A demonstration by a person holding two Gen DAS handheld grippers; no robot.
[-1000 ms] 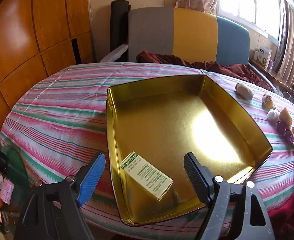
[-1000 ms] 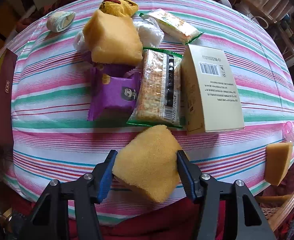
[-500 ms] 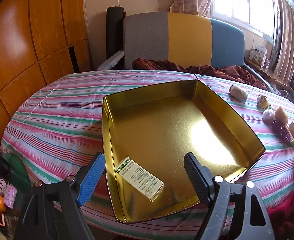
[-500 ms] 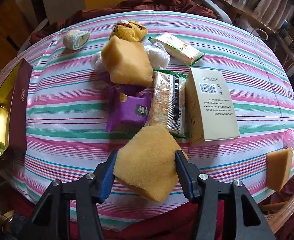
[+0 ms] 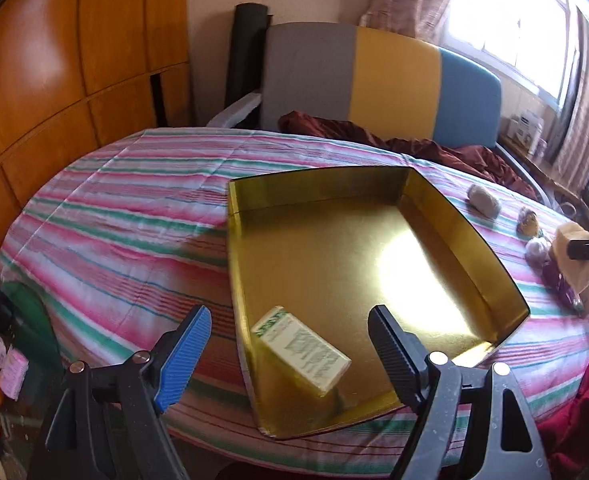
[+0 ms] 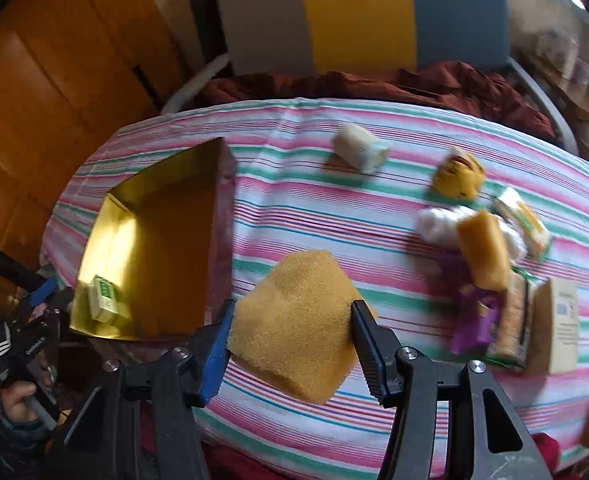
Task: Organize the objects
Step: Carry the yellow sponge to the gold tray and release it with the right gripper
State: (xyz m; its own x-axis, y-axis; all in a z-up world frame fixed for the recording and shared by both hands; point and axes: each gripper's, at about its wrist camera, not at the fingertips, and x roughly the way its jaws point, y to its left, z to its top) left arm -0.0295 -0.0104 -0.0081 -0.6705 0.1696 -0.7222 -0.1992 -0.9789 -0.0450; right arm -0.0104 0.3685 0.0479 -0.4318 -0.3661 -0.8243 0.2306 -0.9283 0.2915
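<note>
My right gripper (image 6: 290, 326) is shut on a yellow sponge (image 6: 296, 322) and holds it above the striped tablecloth, just right of the gold tray (image 6: 162, 264). In the left wrist view that sponge (image 5: 572, 258) shows at the far right edge. A small green-and-white box (image 5: 302, 350) lies in the near corner of the gold tray (image 5: 334, 240). My left gripper (image 5: 290, 350) stands open over the tray's near left corner, with nothing between its fingers.
Right of the tray lie a second yellow sponge (image 6: 484, 250), a purple packet (image 6: 474, 316), a cracker pack (image 6: 512, 322), a cream box (image 6: 558, 326), a white roll (image 6: 360, 148) and a yellow toy (image 6: 458, 174). A striped sofa (image 5: 378, 80) stands behind the table.
My right gripper has lifted the sponge and swung left toward the gold tray, which has come into its view. The left gripper has drawn back slightly from the tray.
</note>
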